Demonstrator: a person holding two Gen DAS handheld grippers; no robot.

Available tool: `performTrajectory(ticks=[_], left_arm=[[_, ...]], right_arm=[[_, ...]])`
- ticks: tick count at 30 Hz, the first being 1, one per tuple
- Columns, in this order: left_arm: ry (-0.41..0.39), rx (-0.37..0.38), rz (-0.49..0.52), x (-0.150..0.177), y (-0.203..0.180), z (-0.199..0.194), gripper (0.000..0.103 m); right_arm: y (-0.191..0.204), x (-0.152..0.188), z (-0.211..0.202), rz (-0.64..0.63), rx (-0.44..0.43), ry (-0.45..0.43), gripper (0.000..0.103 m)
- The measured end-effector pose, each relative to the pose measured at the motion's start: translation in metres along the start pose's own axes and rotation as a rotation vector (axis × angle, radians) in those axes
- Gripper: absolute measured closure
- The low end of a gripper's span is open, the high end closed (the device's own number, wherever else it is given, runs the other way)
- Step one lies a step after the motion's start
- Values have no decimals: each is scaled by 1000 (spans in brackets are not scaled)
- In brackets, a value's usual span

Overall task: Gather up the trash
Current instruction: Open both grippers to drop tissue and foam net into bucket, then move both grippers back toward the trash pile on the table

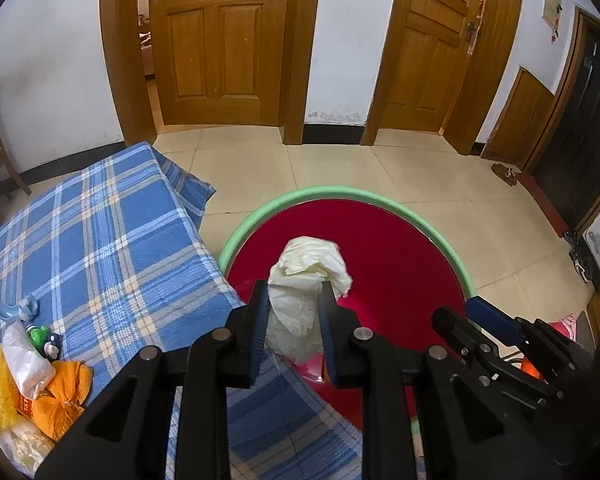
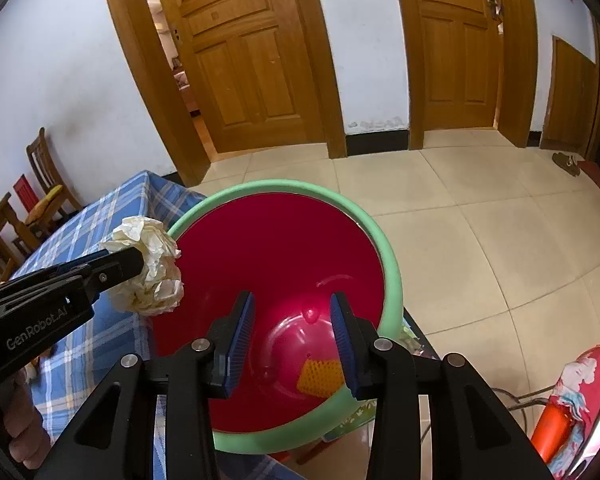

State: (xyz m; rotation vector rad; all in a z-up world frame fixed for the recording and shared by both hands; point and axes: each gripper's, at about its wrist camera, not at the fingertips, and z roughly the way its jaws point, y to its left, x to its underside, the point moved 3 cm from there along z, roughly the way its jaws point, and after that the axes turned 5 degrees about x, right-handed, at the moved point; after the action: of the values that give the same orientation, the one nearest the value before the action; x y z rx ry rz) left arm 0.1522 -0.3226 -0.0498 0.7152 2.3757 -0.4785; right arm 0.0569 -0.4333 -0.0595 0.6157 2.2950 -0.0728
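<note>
**Inspector A:** Left gripper (image 1: 294,312) is clamped on the crumpled paper wad (image 1: 308,272). The wad hangs over the near-left rim of the red bin (image 2: 268,248), close to the green rim (image 1: 340,192) and not over the centre. Right gripper (image 2: 292,336) has its fingers apart with nothing between them, aimed into the bin.

**Inspector B:** Risk?

**Inspector A:** In my judgement, a release from here may catch the rim and drop the wad onto the blue plaid cloth (image 1: 100,232) covering the bench, or onto the floor. The two grippers are near each other; a clash is possible.

**Inspector B:** Differences between views?

**Inspector A:** Only the right wrist view shows the bin floor, with an orange mesh scrap (image 2: 320,378) lying there, and the wad's position beside the rim. Only the left wrist view shows more litter at the bench's near-left corner: an orange bag (image 1: 64,396) and a white wrapper (image 1: 24,360), not yet collected.
</note>
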Motion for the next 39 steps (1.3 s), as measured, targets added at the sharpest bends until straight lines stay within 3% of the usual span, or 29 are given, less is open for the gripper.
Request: performTrajectory(ticks=[1,3,5,22,26,39], left_arm=[[0,-4,-2,0,0,0,78],[3,-6,-7,-1,2,0,61],[-7,-16,-10,-1,4,-3,55],[-61,-51,-61,9,27,-54,52],[-89,-89,-79,16,37,-76,42],[-148,-206,-153,43,82,-140,39]], right_arm=[[-1,0,0,2,1,2,62],[-1,-1,1,5,3,4,61],[-2,0,-1,7,2,4,59],[13,1,-39,-2,-25,-56,48],[22,1,-50,-11,-39,-70,44],[63,9,-85,-56,-116,-110,38]])
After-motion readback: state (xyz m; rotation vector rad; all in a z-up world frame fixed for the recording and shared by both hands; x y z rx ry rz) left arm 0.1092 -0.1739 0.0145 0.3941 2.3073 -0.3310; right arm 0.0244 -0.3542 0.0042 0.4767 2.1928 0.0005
